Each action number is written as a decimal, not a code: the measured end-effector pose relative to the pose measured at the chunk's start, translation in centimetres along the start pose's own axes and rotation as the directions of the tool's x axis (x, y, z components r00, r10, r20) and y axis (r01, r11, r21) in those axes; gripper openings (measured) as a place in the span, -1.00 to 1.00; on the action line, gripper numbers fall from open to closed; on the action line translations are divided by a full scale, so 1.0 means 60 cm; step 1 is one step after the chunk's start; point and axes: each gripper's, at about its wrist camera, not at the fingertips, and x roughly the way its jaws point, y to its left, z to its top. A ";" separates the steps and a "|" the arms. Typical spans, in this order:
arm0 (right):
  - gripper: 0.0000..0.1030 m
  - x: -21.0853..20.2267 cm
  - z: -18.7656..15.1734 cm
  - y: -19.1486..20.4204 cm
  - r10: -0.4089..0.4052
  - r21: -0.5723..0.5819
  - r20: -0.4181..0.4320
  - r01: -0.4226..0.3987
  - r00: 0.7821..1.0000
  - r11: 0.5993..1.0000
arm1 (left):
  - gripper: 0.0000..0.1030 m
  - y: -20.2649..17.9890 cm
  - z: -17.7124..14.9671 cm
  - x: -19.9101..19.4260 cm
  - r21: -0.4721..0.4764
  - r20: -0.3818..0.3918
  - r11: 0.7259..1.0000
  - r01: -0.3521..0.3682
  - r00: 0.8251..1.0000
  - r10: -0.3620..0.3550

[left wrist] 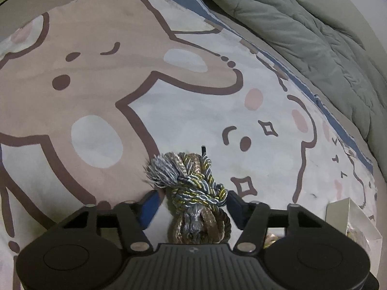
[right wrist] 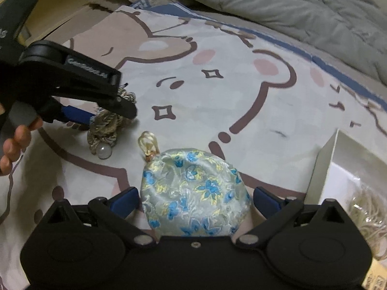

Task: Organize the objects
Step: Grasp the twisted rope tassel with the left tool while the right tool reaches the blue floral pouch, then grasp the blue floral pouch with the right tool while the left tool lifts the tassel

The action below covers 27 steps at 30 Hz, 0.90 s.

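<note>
A knotted bundle of grey, gold and tan cord (left wrist: 193, 183) with a tassel end lies on the cartoon-print bedsheet (left wrist: 193, 116). My left gripper (left wrist: 192, 198) is shut on it, a blue pad at each side. The right wrist view shows the same gripper (right wrist: 125, 106) from the side, over the cord bundle (right wrist: 106, 125) and its white bead (right wrist: 104, 151). A round silk pouch with blue flowers (right wrist: 193, 193) and a golden loop (right wrist: 147, 142) lies between the fingers of my right gripper (right wrist: 196, 198). That gripper is open, its pads just clear of the pouch.
A white box (right wrist: 326, 164) holding pale stringy stuff (right wrist: 365, 212) stands at the right; its corner (left wrist: 338, 212) shows in the left wrist view. A grey quilt (right wrist: 290, 4) is bunched along the far side. A person's hand (right wrist: 14, 145) holds the left gripper.
</note>
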 end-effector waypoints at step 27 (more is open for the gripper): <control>0.63 -0.114 -0.058 0.036 -0.029 0.355 -0.062 0.049 0.998 0.934 | -0.09 -0.004 -0.079 -0.111 0.593 -0.052 0.804 0.038 0.999 -0.009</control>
